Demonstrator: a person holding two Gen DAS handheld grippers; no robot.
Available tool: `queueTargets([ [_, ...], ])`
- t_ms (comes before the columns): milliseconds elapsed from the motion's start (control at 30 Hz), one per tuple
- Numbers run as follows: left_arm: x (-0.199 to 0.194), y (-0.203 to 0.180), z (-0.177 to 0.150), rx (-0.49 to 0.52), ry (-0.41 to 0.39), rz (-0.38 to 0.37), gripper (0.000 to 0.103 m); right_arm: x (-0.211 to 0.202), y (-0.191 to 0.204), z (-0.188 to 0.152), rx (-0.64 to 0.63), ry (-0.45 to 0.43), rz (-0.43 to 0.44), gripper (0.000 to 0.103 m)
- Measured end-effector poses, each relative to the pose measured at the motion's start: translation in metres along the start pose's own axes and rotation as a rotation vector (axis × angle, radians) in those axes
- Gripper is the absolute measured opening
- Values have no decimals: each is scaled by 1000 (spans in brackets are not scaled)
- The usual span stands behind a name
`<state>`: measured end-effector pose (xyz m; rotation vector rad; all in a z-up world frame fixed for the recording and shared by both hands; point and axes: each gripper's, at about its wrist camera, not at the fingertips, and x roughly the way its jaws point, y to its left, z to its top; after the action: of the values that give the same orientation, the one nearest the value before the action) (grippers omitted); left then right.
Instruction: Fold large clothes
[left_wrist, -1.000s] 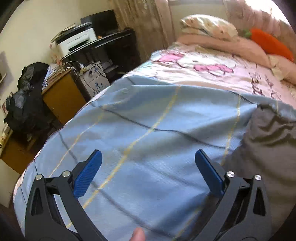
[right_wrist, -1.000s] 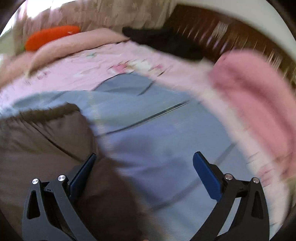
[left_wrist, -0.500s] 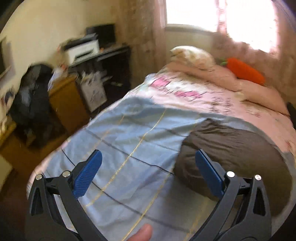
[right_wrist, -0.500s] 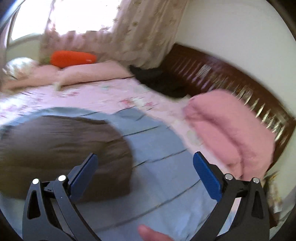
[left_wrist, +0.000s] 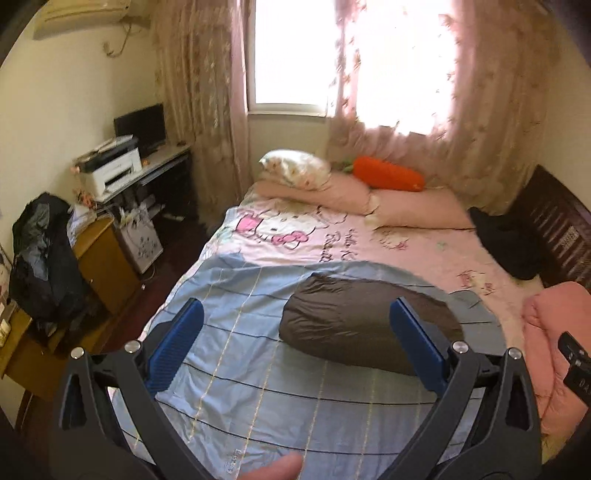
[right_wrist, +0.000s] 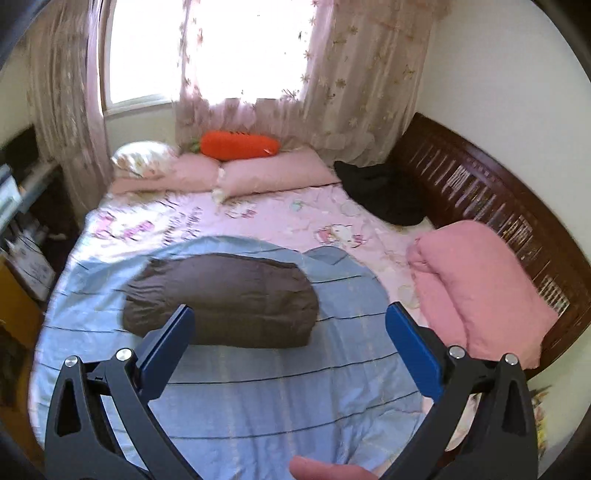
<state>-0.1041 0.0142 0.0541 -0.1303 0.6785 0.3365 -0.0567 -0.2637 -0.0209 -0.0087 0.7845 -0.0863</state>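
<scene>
A dark brown garment (left_wrist: 354, 321) lies folded into a compact oblong bundle on a light blue striped sheet (left_wrist: 240, 369) spread over the bed's near end. It shows in the right wrist view too (right_wrist: 221, 299) on the blue sheet (right_wrist: 277, 398). My left gripper (left_wrist: 295, 343) is open and empty, held well above and back from the bundle. My right gripper (right_wrist: 288, 343) is open and empty, also raised and apart from the bundle.
Pink pillows (left_wrist: 369, 192) and an orange carrot cushion (left_wrist: 388, 177) lie at the bed's far end. A folded pink quilt (right_wrist: 476, 284) and a black garment (right_wrist: 384, 192) lie by the dark wooden headboard (right_wrist: 498, 206). A desk with a printer (left_wrist: 110, 170) stands left.
Both grippers have pulled up and back from close over the sheet and garment, so the whole bed and room now show. Both stayed open.
</scene>
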Motion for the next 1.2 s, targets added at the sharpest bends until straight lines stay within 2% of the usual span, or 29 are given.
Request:
queueTargets([
  [100,-23,-4,0,-16,34,-77,101,-22,-12,0,36,31,65,102],
  [167,-32,-8,-6,-15,59,-115,101,-30,-15,-5,29,36,57,102],
  [333,-42,-19,-28,47,90,-111,101,-38,-20,-34,16,100,102,102],
  [500,-41,-17,-48,58,145,-132,101,-39,-20,-51,2,118,78,102],
  [867,-43,-14,-57,89,143,-158,101,-44,-2,-49,-15,121,94,102],
  [967,-46,-16,-57,118,117,-131,101,-43,4,-48,-19,119,105,102],
  [1100,-41,-10,-54,86,142,-154,101,-45,14,-47,-29,117,119,102],
  [1200,-41,-9,-54,100,135,-149,101,-45,18,-46,-28,118,121,102],
])
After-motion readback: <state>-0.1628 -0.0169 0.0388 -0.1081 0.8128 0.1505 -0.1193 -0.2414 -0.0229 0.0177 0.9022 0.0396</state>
